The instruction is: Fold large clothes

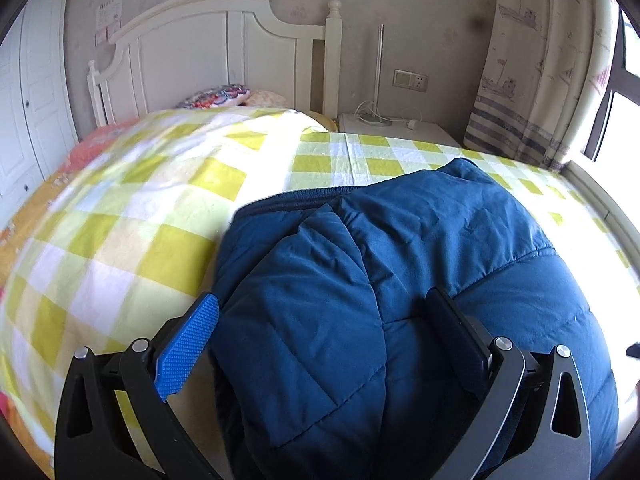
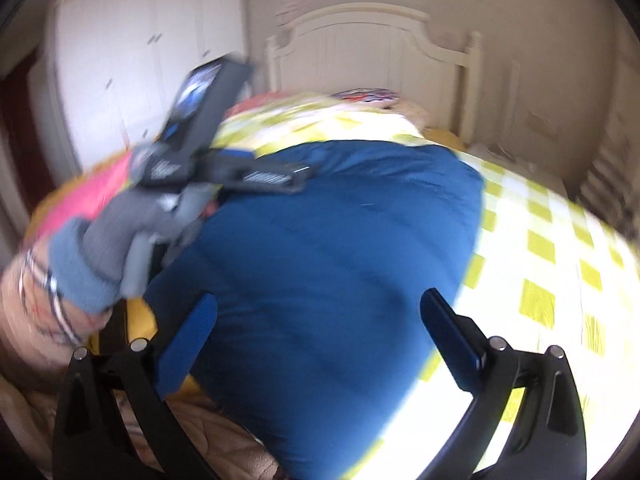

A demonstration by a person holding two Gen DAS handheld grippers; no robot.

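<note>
A dark blue quilted jacket [image 1: 400, 264] lies bunched on a bed with a yellow-green checked sheet [image 1: 132, 216]. In the left wrist view my left gripper [image 1: 322, 294] is open wide just above the jacket's near left part. Its left blue pad [image 1: 192, 340] sits beside the jacket's edge and its right finger [image 1: 456, 328] is over the fabric. The right wrist view is blurred. There my right gripper [image 2: 319, 296] stands open over the jacket [image 2: 328, 240], pads apart and clear of the cloth. A gloved hand [image 2: 108, 236] holds the left gripper [image 2: 276, 170] at the jacket's far left edge.
A white headboard [image 1: 208, 48] and patterned pillows [image 1: 220, 96] stand at the bed's far end. A white nightstand [image 1: 396, 128] with a lamp pole and cables is right of it, then a curtain [image 1: 532, 80] and window. A white wardrobe [image 2: 132, 52] stands on the left.
</note>
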